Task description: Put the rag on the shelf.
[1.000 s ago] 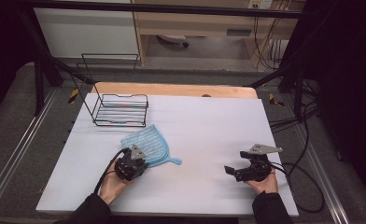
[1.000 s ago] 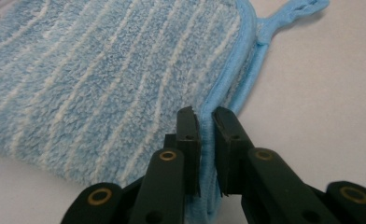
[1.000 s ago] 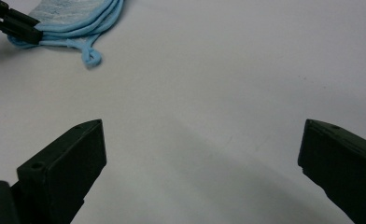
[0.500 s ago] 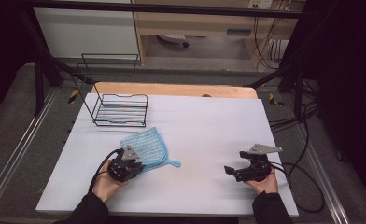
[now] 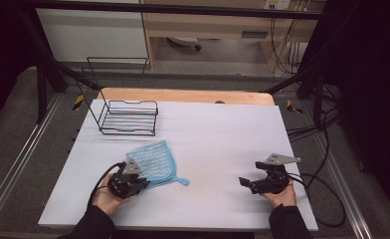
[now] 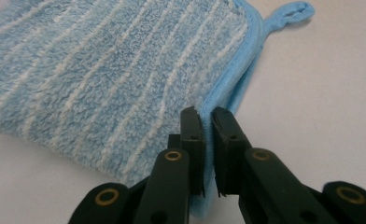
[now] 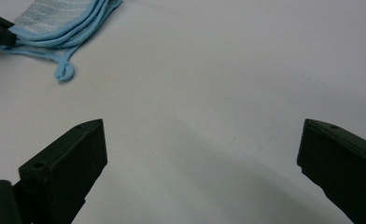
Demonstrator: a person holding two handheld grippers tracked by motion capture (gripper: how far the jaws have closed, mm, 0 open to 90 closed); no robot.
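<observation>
The folded light-blue striped microfibre cloth lies flat on the white worktop, left of the middle and toward your near side, its layers stacked with the blue piped edges showing along the right side and its small hanging loop pointing out to the near right. Your left hand-held gripper sits at the cloth's near edge, and in the left gripper view its two black jaws stand almost closed, with the cloth's blue piped hem pinched in the narrow slot between them; the fleecy striped face spreads away to the left of the jaws and bare worktop lies to their right. Your left hand grips the tool from the near side, with its black cable curling off toward the left. Well apart, at the near right of the worktop, your right hand-held gripper rests low over bare surface with its jaws spread wide and nothing between them; in the right gripper view they frame empty white worktop, with the cloth and its loop far off at the upper left. Your right hand holds it from behind. At the far left of the worktop stands a black wire basket, clear of the cloth.
</observation>
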